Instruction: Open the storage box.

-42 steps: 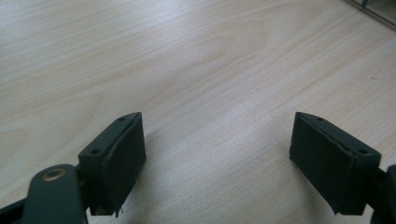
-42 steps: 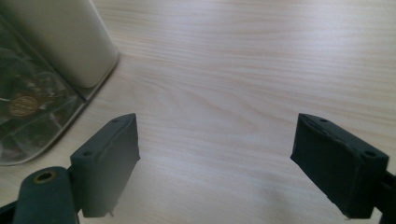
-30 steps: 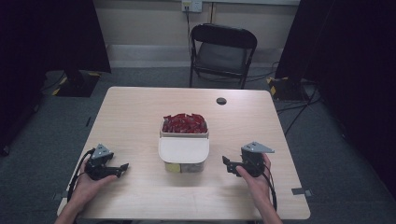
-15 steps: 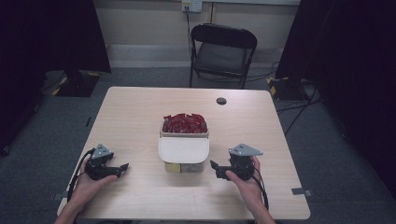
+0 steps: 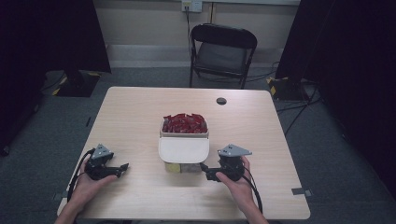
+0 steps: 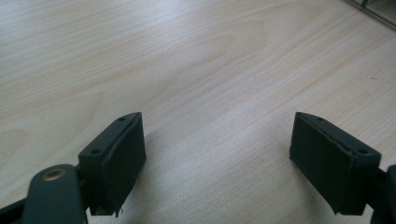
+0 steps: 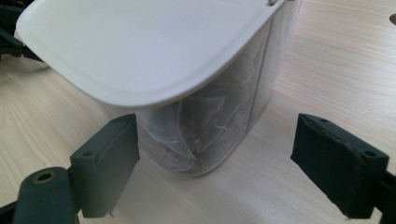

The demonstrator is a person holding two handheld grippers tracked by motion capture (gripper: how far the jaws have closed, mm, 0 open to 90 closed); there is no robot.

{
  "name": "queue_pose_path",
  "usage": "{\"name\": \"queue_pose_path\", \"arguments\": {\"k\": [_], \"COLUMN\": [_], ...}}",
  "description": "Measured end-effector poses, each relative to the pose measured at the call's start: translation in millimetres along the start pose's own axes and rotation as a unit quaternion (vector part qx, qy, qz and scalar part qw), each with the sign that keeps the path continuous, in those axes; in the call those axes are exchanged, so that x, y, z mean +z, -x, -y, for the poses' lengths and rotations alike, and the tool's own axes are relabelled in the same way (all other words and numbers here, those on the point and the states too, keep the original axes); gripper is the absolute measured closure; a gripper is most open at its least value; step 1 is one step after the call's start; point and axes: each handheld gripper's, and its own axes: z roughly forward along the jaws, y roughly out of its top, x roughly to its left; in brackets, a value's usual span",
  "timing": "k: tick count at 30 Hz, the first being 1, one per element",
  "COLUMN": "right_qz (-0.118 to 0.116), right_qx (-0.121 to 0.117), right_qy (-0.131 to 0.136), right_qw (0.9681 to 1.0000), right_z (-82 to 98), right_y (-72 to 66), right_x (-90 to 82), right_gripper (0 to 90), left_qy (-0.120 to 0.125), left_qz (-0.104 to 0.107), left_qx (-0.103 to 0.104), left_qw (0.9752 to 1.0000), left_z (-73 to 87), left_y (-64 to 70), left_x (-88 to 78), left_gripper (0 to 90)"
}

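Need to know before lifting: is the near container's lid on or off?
On. The white lid covers the clear container; the right gripper is open beside it.

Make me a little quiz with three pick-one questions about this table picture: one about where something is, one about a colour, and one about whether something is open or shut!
1. Where is the clear box with the white lid?
A. in the middle of the table, between the two grippers
B. on the chair
C. on the floor

2. What colour are the packets in the open tub behind the box?
A. blue
B. red
C. green

3. How are the jaws of the right gripper?
A. shut tight on the lid
B. open, with the box's corner just ahead of them
C. shut on a packet

Answers:
1 A, the high view shows the box centred, with the left gripper off to one side.
2 B, the heap looks red from above.
3 B, the right gripper view shows the jaws wide apart, touching nothing.
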Motion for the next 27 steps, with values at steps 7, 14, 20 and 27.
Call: {"name": "queue_pose_path", "arguments": {"k": [7, 14, 20, 27], "right_qz": [-0.003, -0.011, -0.014, -0.027], "right_qx": [0.007, 0.011, 0.014, 0.015], "right_qy": [0.006, 0.014, 0.019, 0.027], "right_qw": [0.9999, 0.9998, 0.9996, 0.9992], "right_z": [-4.3, -6.5, -8.2, -14.1], "right_y": [2.1, 4.0, 3.7, 4.0], "right_x": [-0.6, -2.9, -4.0, -5.0], "right_gripper": [14.5, 14.4, 15.8, 16.3], "left_qy": [0.000, 0.000, 0.000, 0.000], "left_qz": [0.000, 0.000, 0.000, 0.000], "left_qx": [0.000, 0.000, 0.000, 0.000], "left_qw": [1.0000, 1.0000, 1.0000, 1.0000], "left_z": [0.0, 0.0, 0.0, 0.0], "left_y": [0.0, 0.1, 0.0, 0.0], "left_x": [0.0, 0.0, 0.1, 0.0], "left_gripper": [17.8, 17.9, 17.9, 17.9]}}
